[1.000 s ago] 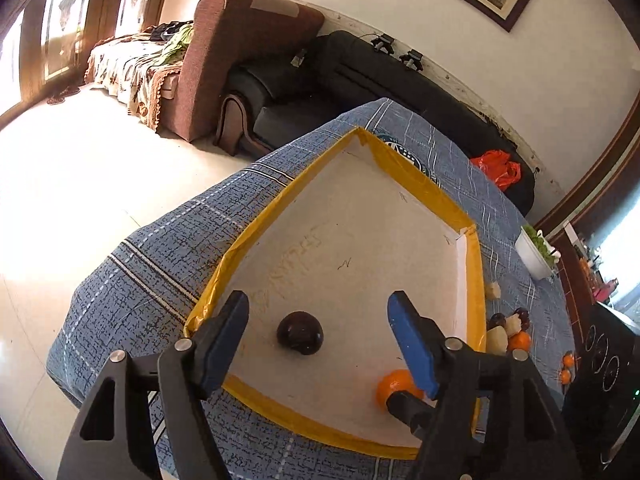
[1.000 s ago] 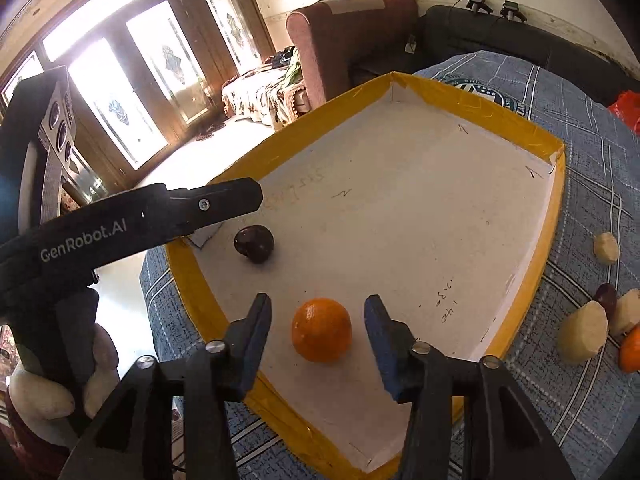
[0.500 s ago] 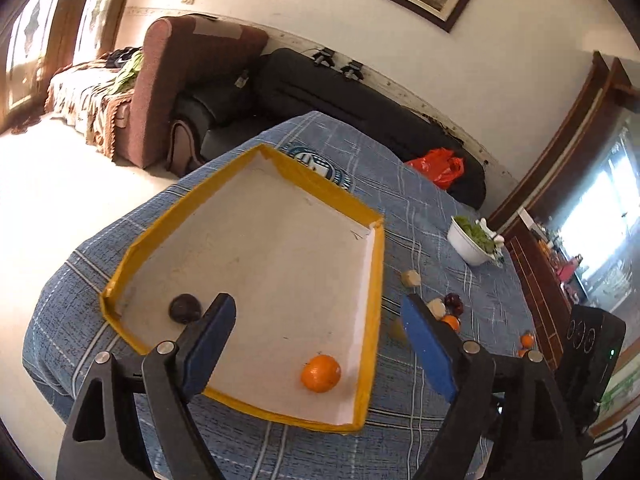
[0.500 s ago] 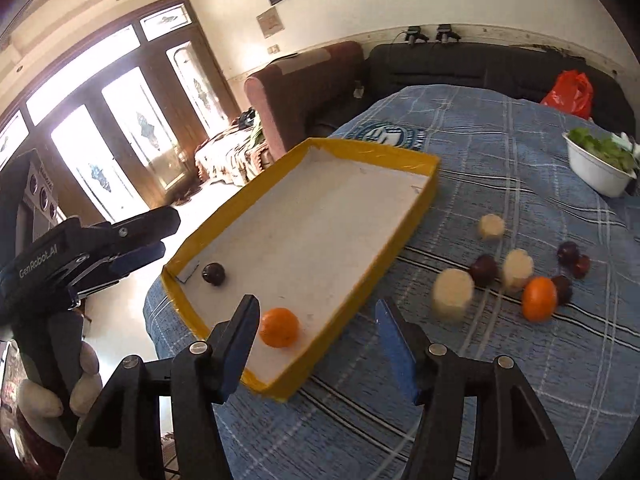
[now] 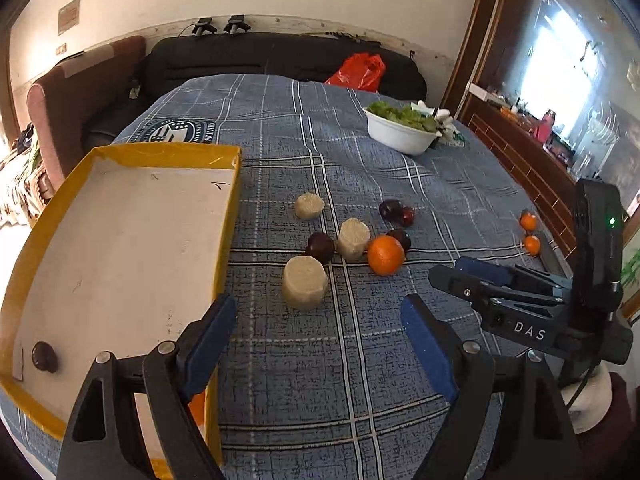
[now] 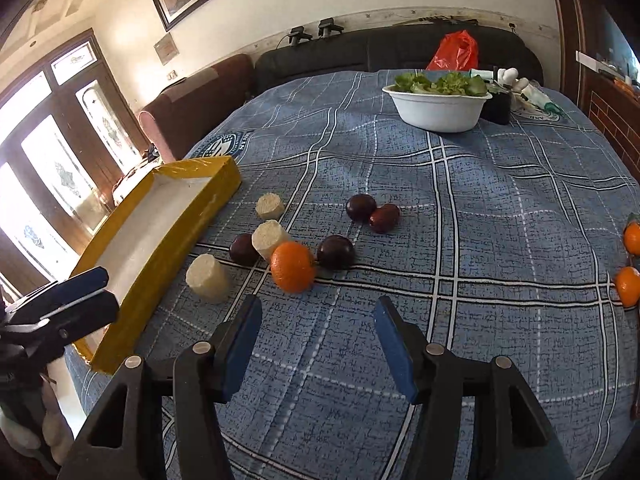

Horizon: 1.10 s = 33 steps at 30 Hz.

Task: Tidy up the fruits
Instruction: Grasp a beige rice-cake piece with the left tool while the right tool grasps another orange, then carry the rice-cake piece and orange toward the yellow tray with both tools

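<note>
A yellow-rimmed tray (image 5: 230, 216) (image 6: 168, 264) lies on the left of the blue checked cloth. In it sit a dark plum (image 5: 45, 356) and an orange (image 5: 197, 406), mostly hidden behind my left finger. On the cloth lie an orange (image 5: 385, 255) (image 6: 293, 266), several dark plums (image 5: 320, 246) (image 6: 335, 251) and three pale cylinders (image 5: 305, 282) (image 6: 208, 278). My left gripper (image 5: 316, 334) is open and empty near the tray's right wall. My right gripper (image 6: 316, 336) is open and empty, just short of the loose orange.
A white bowl of lettuce (image 5: 400, 131) (image 6: 438, 108) stands at the back right. Two small oranges (image 5: 529, 222) (image 6: 628, 286) lie near the right table edge. A black sofa with a red bag (image 6: 454, 50) is behind the table.
Both grippers have pulled back from the tray and swung right, towards the loose fruit on the cloth. The plum and orange stay in the tray. Both stay open.
</note>
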Each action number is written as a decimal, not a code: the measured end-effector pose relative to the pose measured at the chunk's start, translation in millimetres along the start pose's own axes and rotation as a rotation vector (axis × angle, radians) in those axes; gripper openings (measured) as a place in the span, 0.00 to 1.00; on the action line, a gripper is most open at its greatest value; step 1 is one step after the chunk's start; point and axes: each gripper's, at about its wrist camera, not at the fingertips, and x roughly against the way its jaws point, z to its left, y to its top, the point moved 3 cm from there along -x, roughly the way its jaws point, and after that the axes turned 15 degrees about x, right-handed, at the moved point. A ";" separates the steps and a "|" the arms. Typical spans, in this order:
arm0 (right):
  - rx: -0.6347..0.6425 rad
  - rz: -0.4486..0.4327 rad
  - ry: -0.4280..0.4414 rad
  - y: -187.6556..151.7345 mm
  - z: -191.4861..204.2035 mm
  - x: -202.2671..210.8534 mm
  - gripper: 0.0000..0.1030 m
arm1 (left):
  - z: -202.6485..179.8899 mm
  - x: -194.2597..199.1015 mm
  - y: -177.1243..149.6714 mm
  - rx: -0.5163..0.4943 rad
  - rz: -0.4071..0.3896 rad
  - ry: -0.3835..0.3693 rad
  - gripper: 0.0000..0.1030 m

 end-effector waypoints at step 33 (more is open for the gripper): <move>-0.026 0.030 0.104 14.6 8.0 -44.5 0.36 | 3.1 -72.3 5.7 -0.085 0.100 0.081 0.34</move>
